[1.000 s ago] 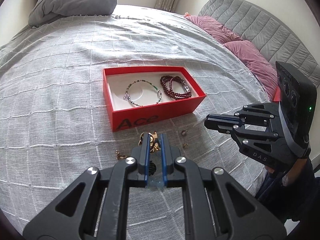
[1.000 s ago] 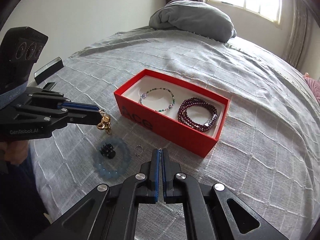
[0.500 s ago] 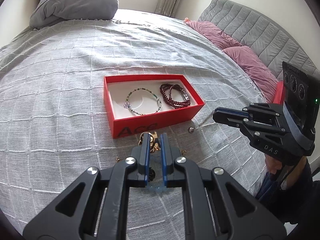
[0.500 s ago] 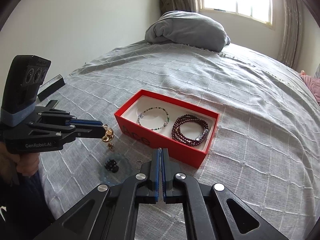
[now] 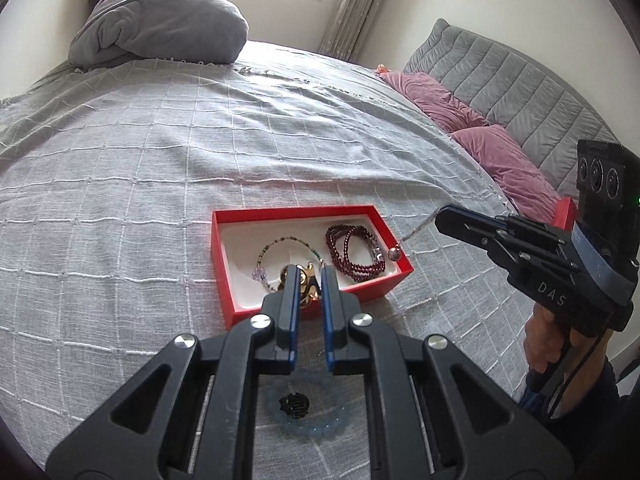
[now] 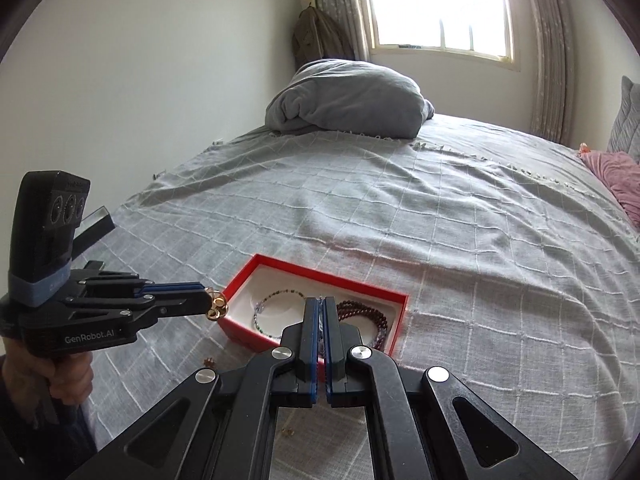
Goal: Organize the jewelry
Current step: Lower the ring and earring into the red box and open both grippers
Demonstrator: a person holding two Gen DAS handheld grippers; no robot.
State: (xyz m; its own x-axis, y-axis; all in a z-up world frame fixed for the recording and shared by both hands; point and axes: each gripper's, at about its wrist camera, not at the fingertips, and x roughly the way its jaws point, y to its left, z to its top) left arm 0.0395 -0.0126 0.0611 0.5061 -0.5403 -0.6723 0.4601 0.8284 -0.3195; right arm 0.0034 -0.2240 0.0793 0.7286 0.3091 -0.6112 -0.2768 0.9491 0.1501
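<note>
Red box on the bed, two bracelets inside

At frame centre the red box holds a green beaded bracelet and dark red bracelet; left gripper jaws pinch a gold earring, right gripper jaws pinch a thin chain.

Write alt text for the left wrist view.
The left gripper pinches a gold bead piece above an open red box holding two bracelets on a grey bedspread. At right, the right gripper dangles a thin silver chain.
</note>
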